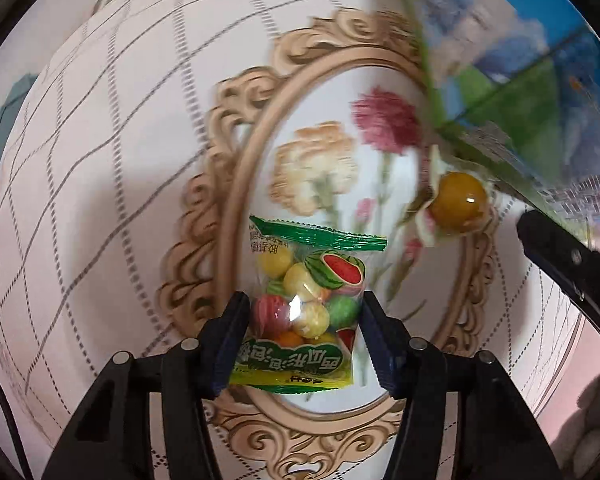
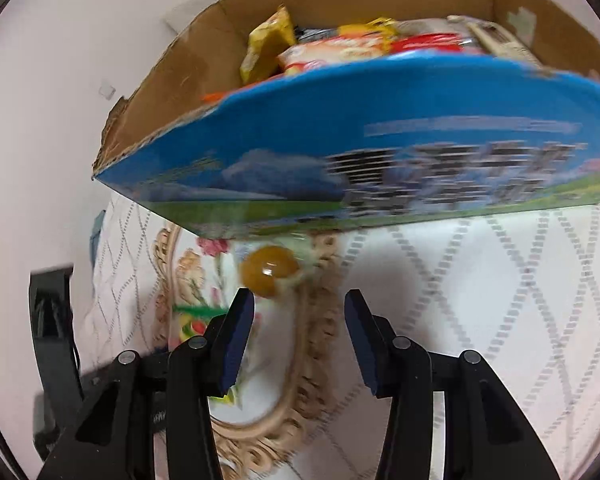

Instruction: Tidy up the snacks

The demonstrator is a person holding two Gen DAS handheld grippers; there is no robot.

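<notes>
Cardboard is showing along the open top of the box, which is filling the upper half of the right wrist view, its printed blue and green side facing the camera and several snack packets already lying inside. That suggests the sorting is partly done, though how many snacks were there to begin with cannot be told. Two things are lying outside it on the tablecloth. A bag of fruit-shaped candies is sitting at the lower centre of the left wrist view, and the left gripper is closing its two fingers on the bag's sides, seemingly holding it, so this piece looks ready to go in. A single round amber candy in a clear wrapper is resting at the right of that view, just beside the foot of the box. In the right wrist view the same candy is lying near the centre, slightly ahead of the right gripper, whose fingers are standing wide apart and holding nothing. Both pieces are waiting to be put away.
</notes>
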